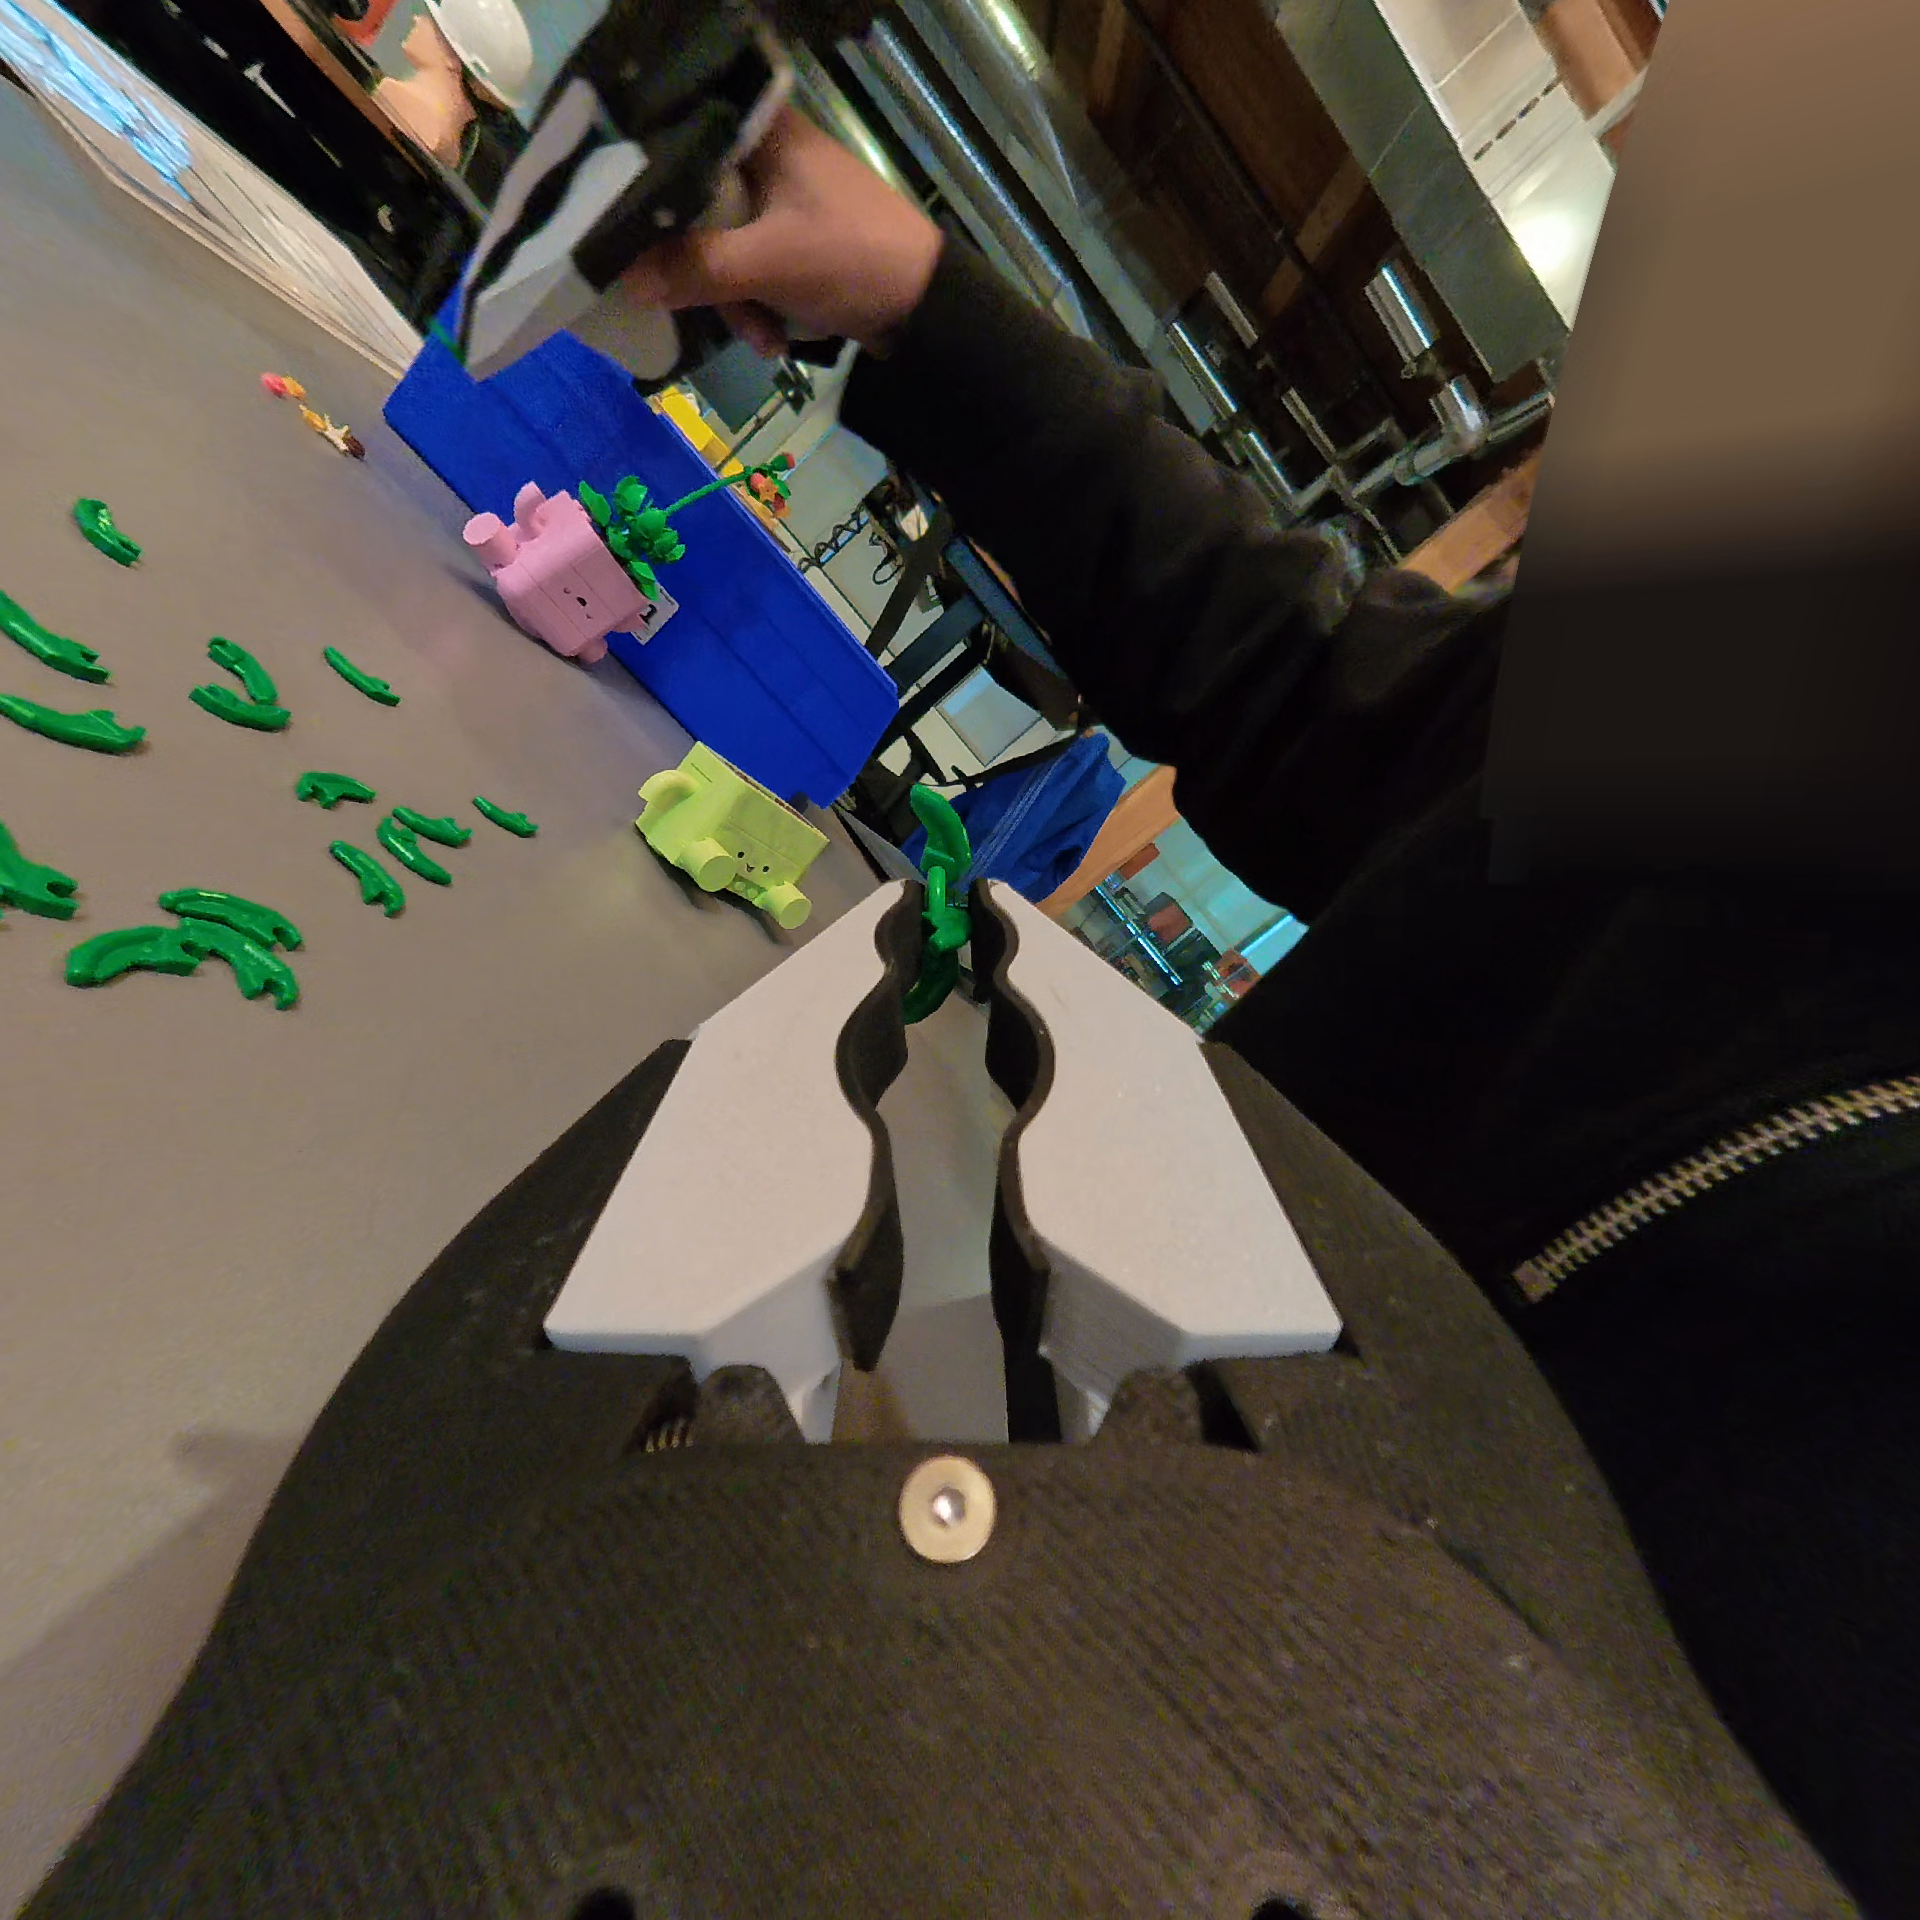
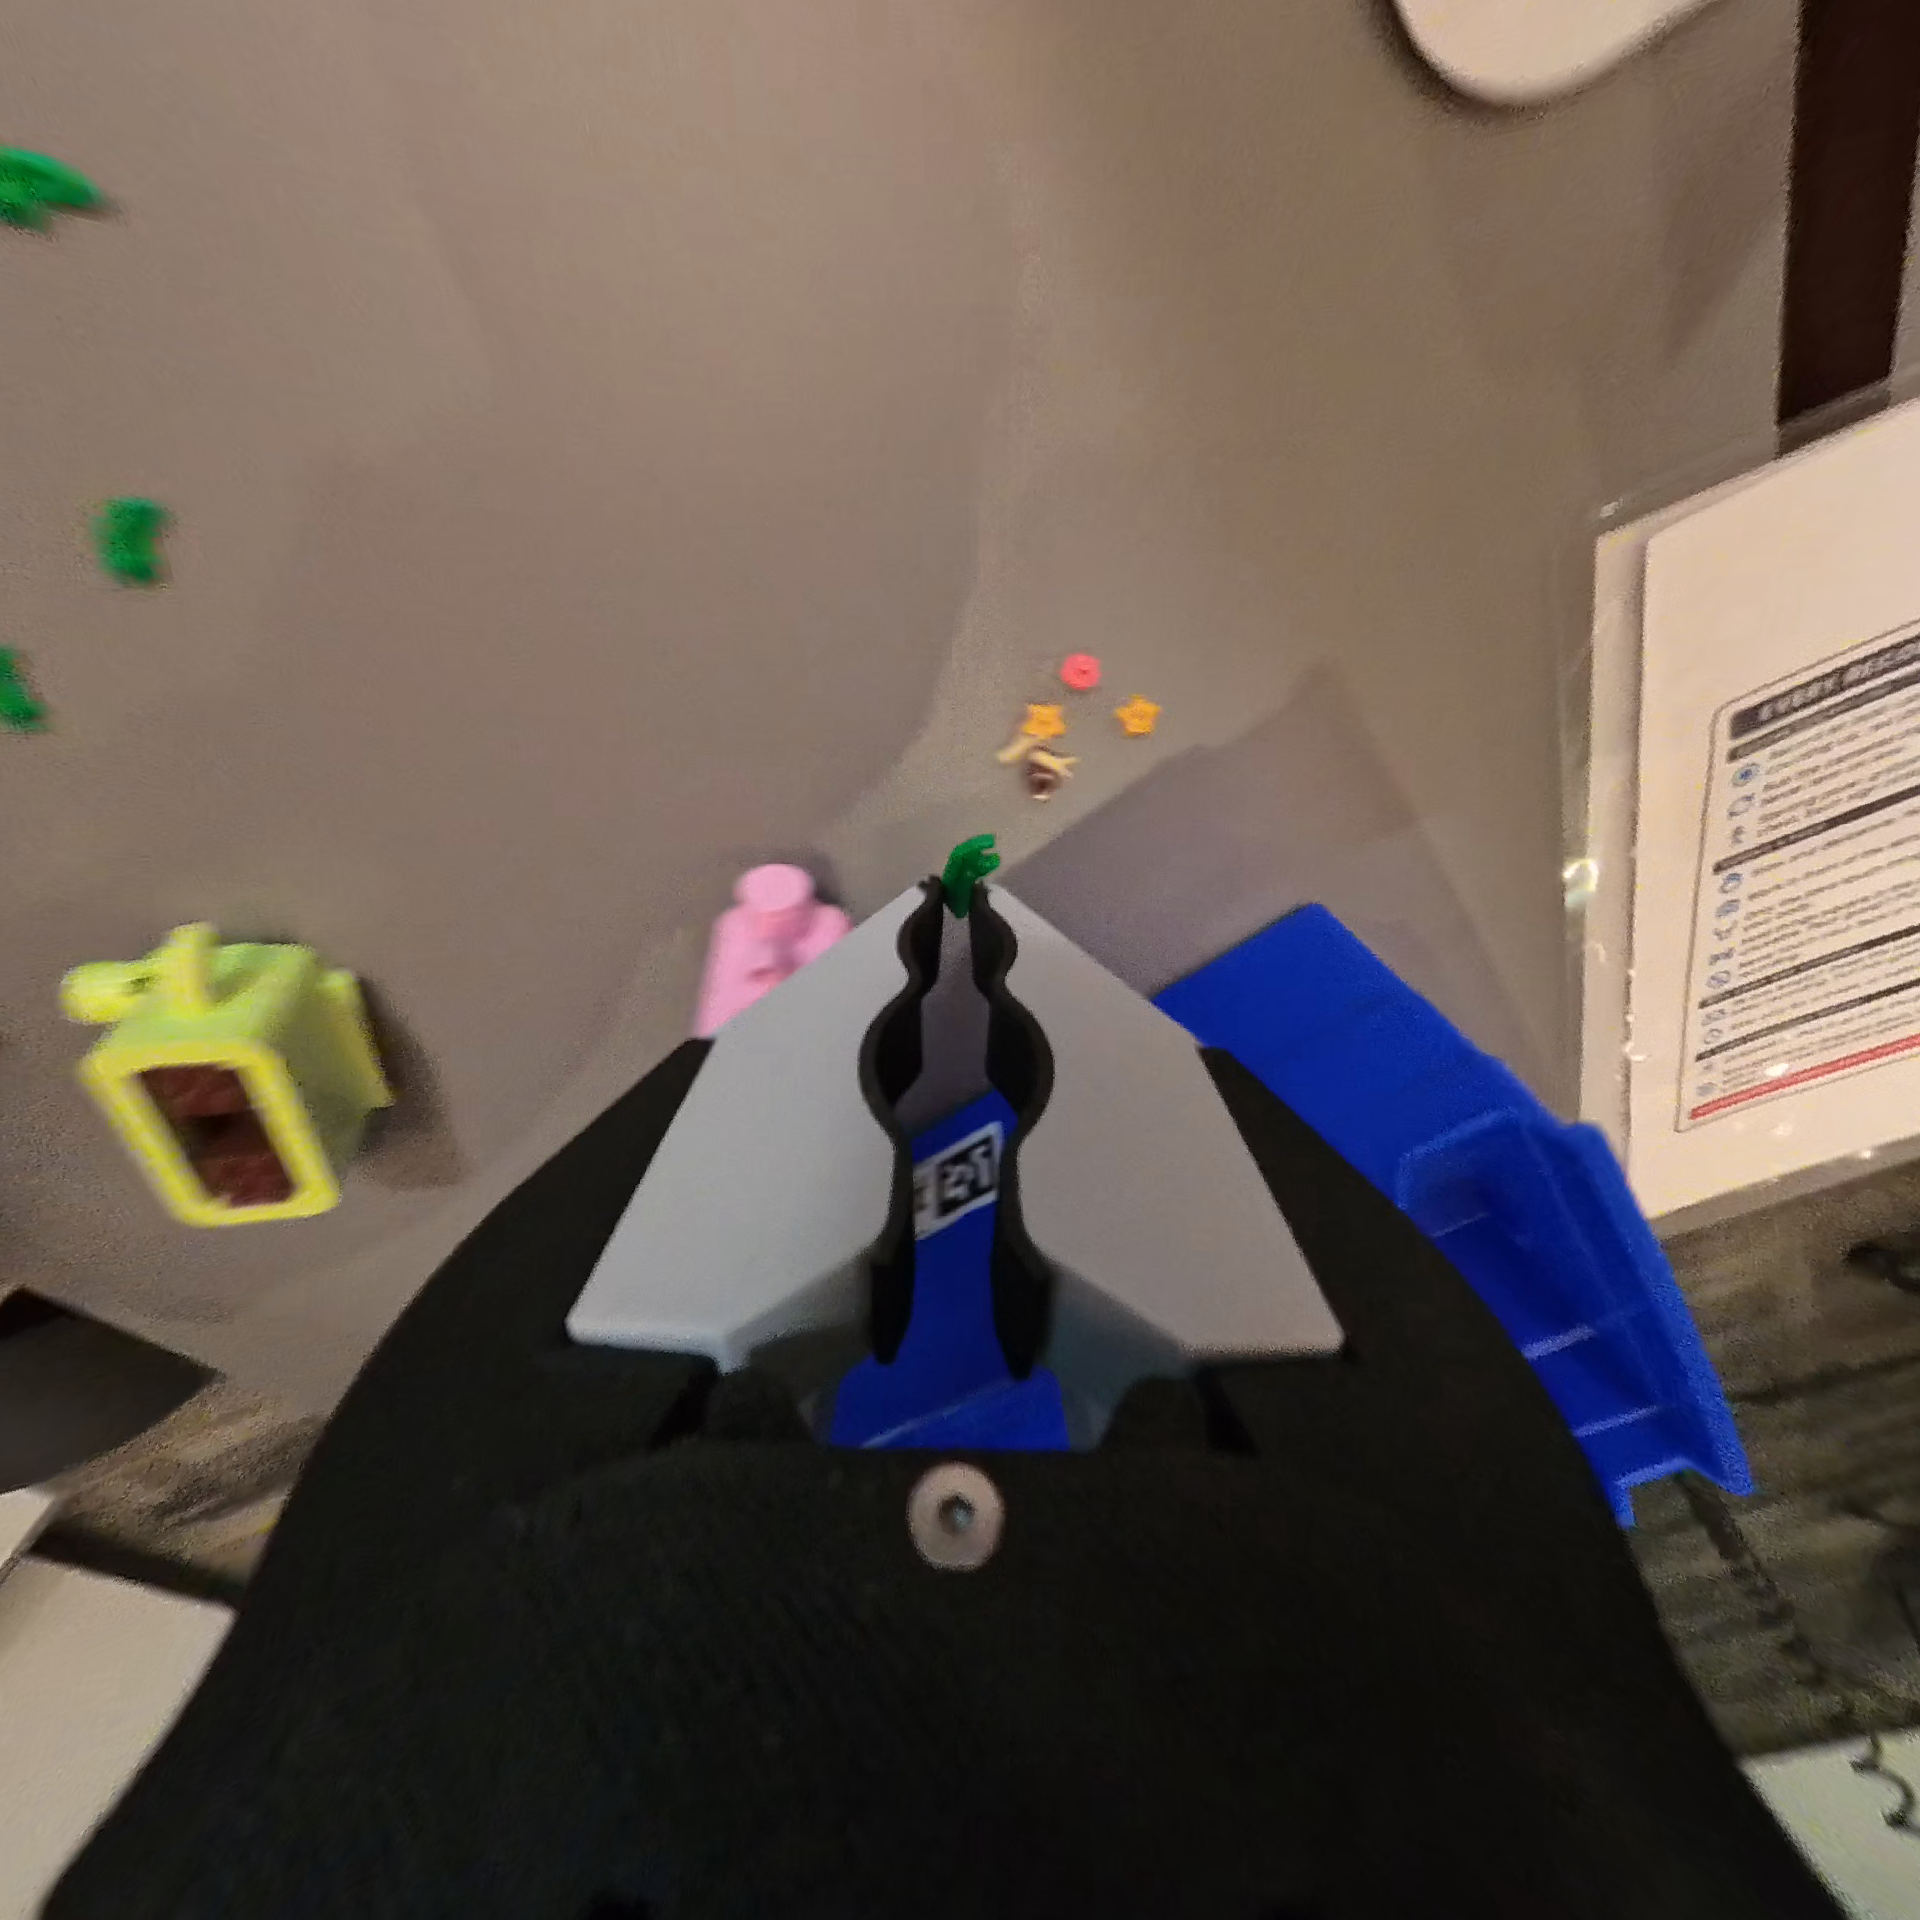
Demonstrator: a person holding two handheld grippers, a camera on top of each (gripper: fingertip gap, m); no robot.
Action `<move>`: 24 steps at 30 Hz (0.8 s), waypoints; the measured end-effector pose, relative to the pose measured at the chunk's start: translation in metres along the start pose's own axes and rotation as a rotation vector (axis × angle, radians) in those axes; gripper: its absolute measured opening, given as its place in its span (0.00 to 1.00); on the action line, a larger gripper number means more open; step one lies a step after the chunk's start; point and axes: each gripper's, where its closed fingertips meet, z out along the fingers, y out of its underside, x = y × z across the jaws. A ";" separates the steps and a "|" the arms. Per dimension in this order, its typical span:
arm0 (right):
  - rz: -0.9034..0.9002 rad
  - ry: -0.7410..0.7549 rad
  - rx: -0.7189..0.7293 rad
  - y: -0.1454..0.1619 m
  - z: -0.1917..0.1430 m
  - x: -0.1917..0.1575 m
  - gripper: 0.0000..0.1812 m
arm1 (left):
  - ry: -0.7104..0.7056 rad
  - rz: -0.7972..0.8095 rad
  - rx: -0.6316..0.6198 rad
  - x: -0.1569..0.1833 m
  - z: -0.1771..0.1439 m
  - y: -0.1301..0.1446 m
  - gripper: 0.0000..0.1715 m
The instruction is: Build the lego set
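Observation:
My left gripper (image 1: 943, 902) is shut on a green leaf stem (image 1: 940, 862) of joined curved pieces; its top pokes out past the fingertips, above the table's near edge. My right gripper (image 2: 961, 896) is shut on a small green piece (image 2: 970, 864), held above the pink pot (image 2: 774, 940). In the left wrist view the right gripper (image 1: 473, 348) hangs over the blue bin (image 1: 665, 561), a green sliver at its tip. The pink pot (image 1: 561, 582) lies on its side with green foliage and a flowered stem in it. A lime pot (image 1: 732, 831) lies nearby; in the right wrist view it (image 2: 234, 1081) shows a brown inside.
Several loose green leaf pieces (image 1: 229, 935) lie scattered on the grey table (image 1: 312, 1195). Small orange, pink and brown bits (image 2: 1075, 722) lie beyond the pink pot. A white laminated sheet (image 2: 1787, 831) lies at the right. A person's dark sleeve (image 1: 1195, 540) crosses over the table edge. Left tips to right tips: about 35 cm.

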 end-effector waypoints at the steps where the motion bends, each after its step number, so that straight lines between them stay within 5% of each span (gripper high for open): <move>1: -0.014 -0.008 0.040 -0.004 -0.012 -0.015 0.02 | -0.002 0.001 0.003 0.000 0.000 0.000 0.03; 8: -0.164 -0.248 0.394 -0.012 -0.069 -0.202 0.02 | -0.009 -0.080 0.067 -0.003 -0.008 -0.007 0.03; 15: -0.172 -0.469 0.524 0.019 -0.042 -0.370 0.02 | 0.049 -0.251 0.141 -0.009 -0.018 -0.018 0.03; 19: -0.118 -0.341 0.479 0.031 0.006 -0.385 0.02 | 0.041 -0.250 0.106 -0.009 -0.014 -0.014 0.03; 24: -0.054 -0.219 0.503 0.032 0.024 -0.381 0.02 | 0.060 -0.270 0.116 -0.009 -0.016 -0.016 0.03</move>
